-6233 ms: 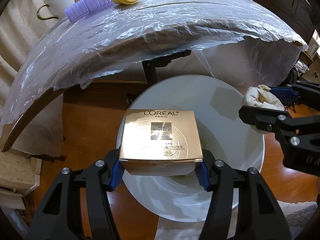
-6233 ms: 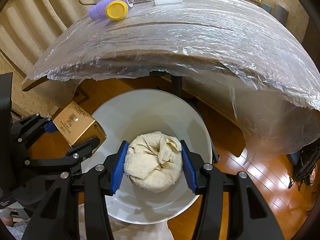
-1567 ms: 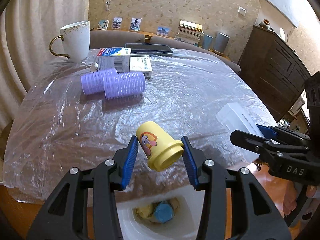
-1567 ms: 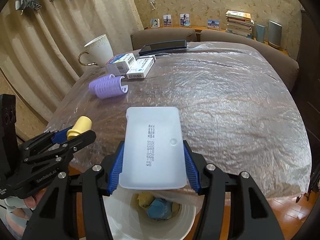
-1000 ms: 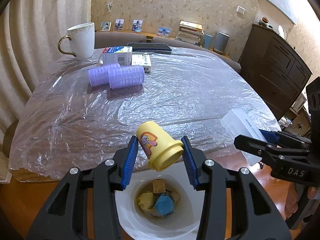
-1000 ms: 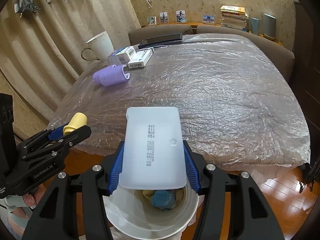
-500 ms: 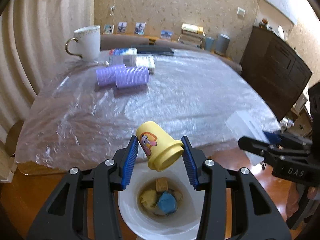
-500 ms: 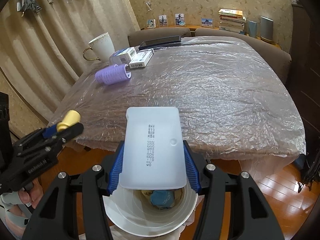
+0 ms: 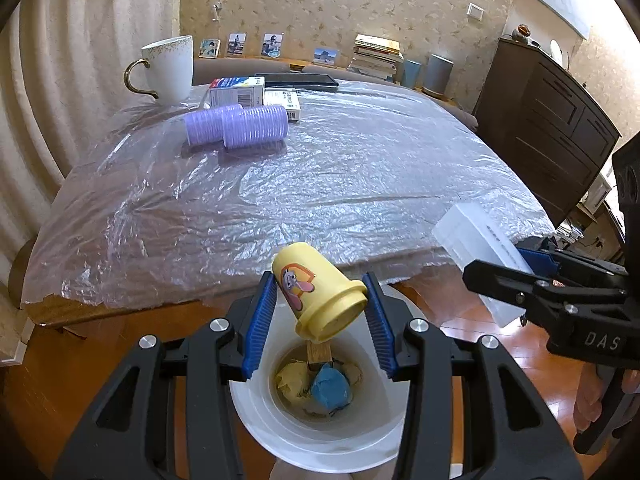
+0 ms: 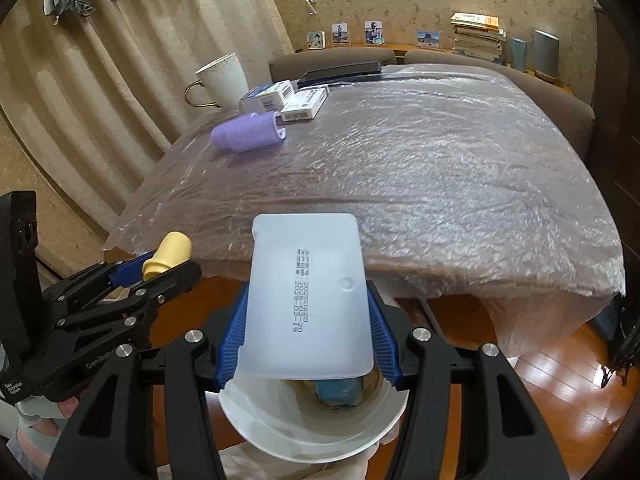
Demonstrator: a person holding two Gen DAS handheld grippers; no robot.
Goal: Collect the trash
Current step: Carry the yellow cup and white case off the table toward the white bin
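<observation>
Trash held over the white bin by both grippers.

Left gripper (image 9: 320,320) has its blue fingers (image 9: 260,324) clenched on a tilted yellow cup (image 9: 316,292) with a cartoon sticker, hanging above the white bin (image 9: 280,432), which holds a yellow wad, a blue wad (image 9: 330,386) and a small brown box. Right gripper (image 10: 306,336) grips a flat translucent white plastic case (image 10: 308,300) printed with dates, poised over the same bin's rim. On the plastic-covered table (image 9: 340,184), toward 11 o'clock, lie purple hair rollers (image 9: 240,126), two small cartons (image 9: 240,92) and a white mug (image 9: 168,66); a dark flat device (image 9: 300,79) sits at 12 o'clock.
</observation>
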